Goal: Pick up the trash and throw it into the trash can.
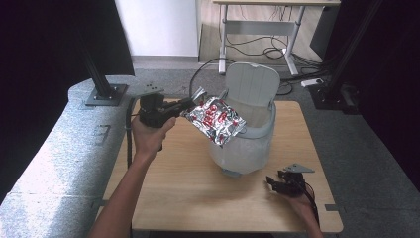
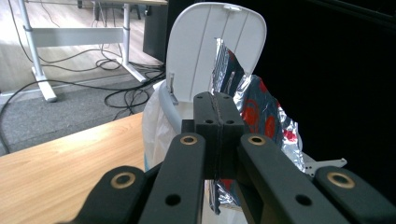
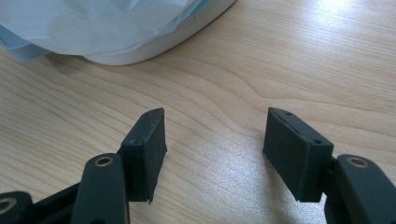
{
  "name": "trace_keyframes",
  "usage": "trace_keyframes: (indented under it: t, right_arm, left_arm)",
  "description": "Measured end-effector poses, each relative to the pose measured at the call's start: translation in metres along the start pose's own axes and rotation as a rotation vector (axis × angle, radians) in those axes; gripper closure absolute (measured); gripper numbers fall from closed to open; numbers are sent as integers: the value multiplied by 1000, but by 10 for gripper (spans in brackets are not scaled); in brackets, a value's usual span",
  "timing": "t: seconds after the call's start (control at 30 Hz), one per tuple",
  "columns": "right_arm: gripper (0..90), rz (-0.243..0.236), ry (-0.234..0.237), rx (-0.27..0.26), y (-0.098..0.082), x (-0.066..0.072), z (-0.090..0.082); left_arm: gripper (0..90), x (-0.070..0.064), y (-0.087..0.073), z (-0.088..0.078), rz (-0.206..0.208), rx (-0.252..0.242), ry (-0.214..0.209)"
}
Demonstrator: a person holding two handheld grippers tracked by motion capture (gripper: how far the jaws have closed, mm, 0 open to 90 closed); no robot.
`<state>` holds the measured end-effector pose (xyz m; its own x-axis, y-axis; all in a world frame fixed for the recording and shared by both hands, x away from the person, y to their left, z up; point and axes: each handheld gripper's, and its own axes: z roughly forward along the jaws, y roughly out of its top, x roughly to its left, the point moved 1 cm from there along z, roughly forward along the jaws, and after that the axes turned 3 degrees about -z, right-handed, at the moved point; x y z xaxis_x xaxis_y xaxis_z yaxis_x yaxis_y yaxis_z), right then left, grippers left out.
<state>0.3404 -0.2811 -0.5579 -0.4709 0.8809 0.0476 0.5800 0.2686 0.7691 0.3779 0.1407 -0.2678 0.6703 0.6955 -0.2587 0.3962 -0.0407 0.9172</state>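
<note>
- Disposal of a foil snack bag (image 1: 216, 120) is the work in hand: the left gripper (image 1: 184, 106) carries it to the white lidded bin (image 1: 246, 130), whose lid (image 1: 252, 83) stands raised.
- Left jaws are pressed together on an edge of the bag; in the left gripper view the two pads meet with the crinkled foil (image 2: 261, 116) spreading out beyond and to the right of them, and some of it hanging below the pads.
- Ahead of those jaws stands the open bin, its white liner (image 2: 156, 128) draped over the rim; from the high view the bag hangs over the near-left part of the rim, not yet inside.
- The step, as I judge it, is the carry, close to its end.
- Next move calls for pushing the jaws further forward until the whole bag hangs over the opening, then parting the pads so that it drops in. The bag is wide and light, so letting go too early could leave it perched on the rim or sliding down outside.
- The right gripper (image 1: 278, 183) rests low over the wooden table (image 1: 173, 198), jaws wide apart with nothing between them; the bin's base (image 3: 140, 51) lies ahead and to their left, well clear.
</note>
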Motion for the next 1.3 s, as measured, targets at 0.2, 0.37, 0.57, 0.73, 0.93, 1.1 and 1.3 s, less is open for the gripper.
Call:
trace_keyframes:
  t: [0.2,0.37,0.57,0.73,0.93,1.1,1.3]
  right_arm:
    - [379,-5,-7,3,0,1,0]
    - [379,0,-6,2,0,0,0]
    - [379,0,-8,1,0,0,1]
    - [379,2,-6,0,1,0,1]
    - [379,1,-6,1,1,0,1]
    - [379,1,-7,1,1,0,1]
    - [379,2,-8,2,1,0,2]
  left_arm:
    - [900,3,5,3,-11,0,-5]
    - [900,1,14,5,-5,-9,1]
    - [900,-1,19,9,1,-16,1]
    - [900,-1,19,12,-5,-12,0]
    - [900,-1,19,16,-14,-14,-14]
    - [900,-4,22,19,-17,-16,-26]
    - [900,-2,22,28,-24,-13,-22]
